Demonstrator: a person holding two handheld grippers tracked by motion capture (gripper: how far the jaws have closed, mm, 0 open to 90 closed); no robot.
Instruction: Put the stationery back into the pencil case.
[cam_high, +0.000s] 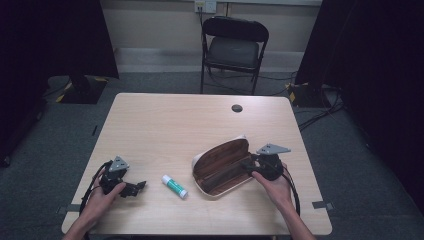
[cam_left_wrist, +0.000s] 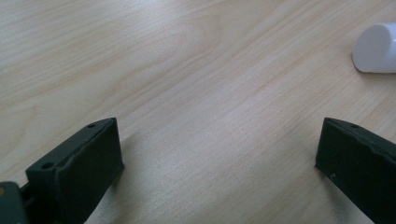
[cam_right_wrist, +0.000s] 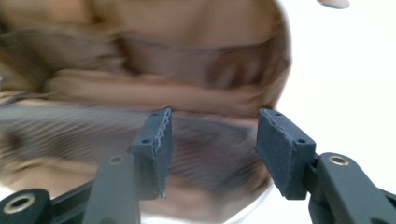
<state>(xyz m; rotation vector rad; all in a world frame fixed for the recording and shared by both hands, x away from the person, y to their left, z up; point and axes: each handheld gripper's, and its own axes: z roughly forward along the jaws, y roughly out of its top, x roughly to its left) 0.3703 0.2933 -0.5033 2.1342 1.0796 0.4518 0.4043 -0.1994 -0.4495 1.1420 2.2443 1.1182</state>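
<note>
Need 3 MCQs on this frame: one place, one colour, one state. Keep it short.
1. Where does the white and green glue stick lie on the light wooden table?
A. Inside the case
B. Between the left tool and the case
C. At the far edge by the chair

2. What colour is the lining of the open white glasses case?
A. Brown
B. Blue
C. Red

3. How do the left tool's jaws stand?
A. Shut on the glue stick
B. Shut on nothing
C. Wide apart over bare table

Key: 1 B, the high view shows the stick between the left tool and the case. 2 A, the inside shows brown. 3 C, the left gripper view shows bare wood between the jaws.
</note>
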